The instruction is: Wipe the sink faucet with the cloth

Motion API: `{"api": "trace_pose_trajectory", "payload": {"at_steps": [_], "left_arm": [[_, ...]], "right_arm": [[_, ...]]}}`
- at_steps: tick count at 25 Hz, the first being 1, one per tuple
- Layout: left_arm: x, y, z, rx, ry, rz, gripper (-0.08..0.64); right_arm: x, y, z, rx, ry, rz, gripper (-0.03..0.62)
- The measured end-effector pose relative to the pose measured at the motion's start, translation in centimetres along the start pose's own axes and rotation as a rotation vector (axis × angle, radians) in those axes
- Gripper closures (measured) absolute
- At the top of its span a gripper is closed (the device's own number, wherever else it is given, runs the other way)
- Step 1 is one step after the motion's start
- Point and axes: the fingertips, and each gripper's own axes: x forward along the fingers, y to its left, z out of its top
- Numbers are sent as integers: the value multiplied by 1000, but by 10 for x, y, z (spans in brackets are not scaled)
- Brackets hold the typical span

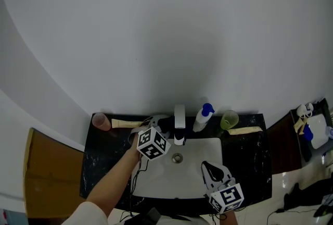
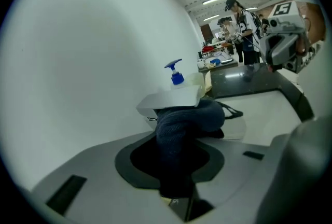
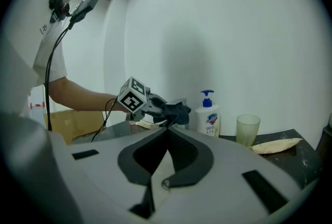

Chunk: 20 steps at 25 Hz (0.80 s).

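Left gripper [image 2: 179, 114] fingers clamp one cloth [image 2: 188, 123], seemingly on one faucet [image 1: 179, 117] (right gripper [image 3: 168, 129] closed).

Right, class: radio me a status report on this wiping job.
Left gripper shut on cloth; right gripper shut, empty. Cloth against faucet spout. Soap bottle close beside faucet, not blocking.

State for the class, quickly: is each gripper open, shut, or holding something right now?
Left gripper: shut on the dark cloth, at the faucet.
Right gripper: shut, nothing between its jaws.
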Motion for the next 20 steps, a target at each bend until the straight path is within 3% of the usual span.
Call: {"api": "trace_pose_trajectory", "payload": {"at_steps": [2, 6, 9, 11, 15, 18, 20], "left_arm": [[2, -8, -1, 36, 13, -35, 466], [-26, -53, -10, 72, -5, -222, 468], [-53, -83, -23, 50, -19, -297, 468], [-64, -80, -25, -19, -51, -267, 468], [-57, -25, -13, -135, -109, -120, 468], [-32, 8, -2, -132, -98, -42, 468], [-15, 11, 1, -96, -73, -36, 468]], "right_arm": [[1, 1, -2, 2, 1, 3, 586], [5, 6, 1, -2, -5, 19, 586], [7, 8, 2, -4, -8, 28, 586], [9, 7, 3, -8, -7, 29, 586], [9, 5, 5, -17, -5, 24, 586], [8, 6, 5, -17, 0, 19, 586], [6, 7, 2, -13, 1, 16, 586]]}}
